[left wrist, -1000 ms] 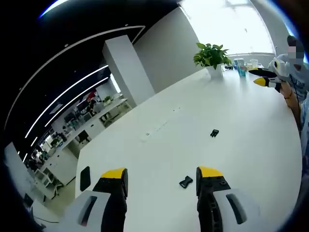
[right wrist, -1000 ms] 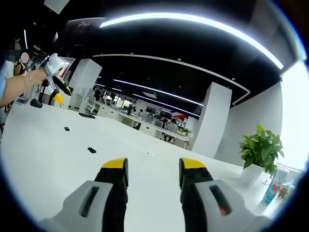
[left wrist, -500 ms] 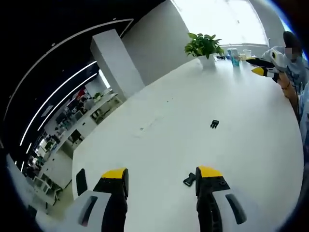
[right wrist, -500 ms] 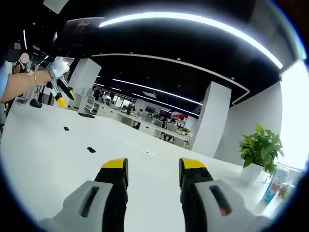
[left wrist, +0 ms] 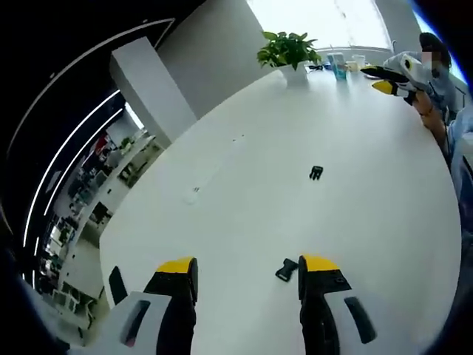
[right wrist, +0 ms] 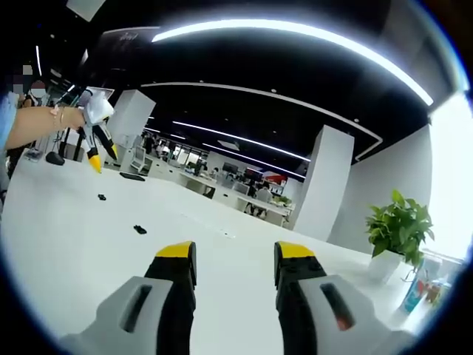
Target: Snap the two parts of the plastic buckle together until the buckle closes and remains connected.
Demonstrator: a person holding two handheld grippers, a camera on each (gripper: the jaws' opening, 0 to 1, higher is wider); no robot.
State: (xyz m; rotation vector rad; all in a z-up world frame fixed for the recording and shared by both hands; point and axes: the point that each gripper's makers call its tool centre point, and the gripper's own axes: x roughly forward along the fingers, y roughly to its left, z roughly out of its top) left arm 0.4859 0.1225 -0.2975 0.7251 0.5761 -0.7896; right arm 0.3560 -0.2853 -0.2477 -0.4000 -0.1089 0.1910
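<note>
The plastic buckle lies in two separate black pieces on the white table (left wrist: 244, 192), so nothing of the joining is done yet, as far as I can judge. In the left gripper view the nearer buckle half (left wrist: 287, 269) sits on the tabletop just beside the inner edge of my left gripper's (left wrist: 247, 268) right-hand jaw, not between the jaws, which stand wide apart and hold nothing. The farther buckle half (left wrist: 316, 173) rests well apart from it, toward the potted plant (left wrist: 284, 50) at the table's far end. My right gripper (right wrist: 233, 255) is also spread open and empty, raised over the table and looking across it; in the right gripper view both pieces are small dark specks far off. In the left gripper view my right gripper shows near the table's far edge, well away from either piece. What remains, I think, is everything: take one half in each gripper, line up the prongs with the socket, and press until the buckle clicks shut and stays joined.
</note>
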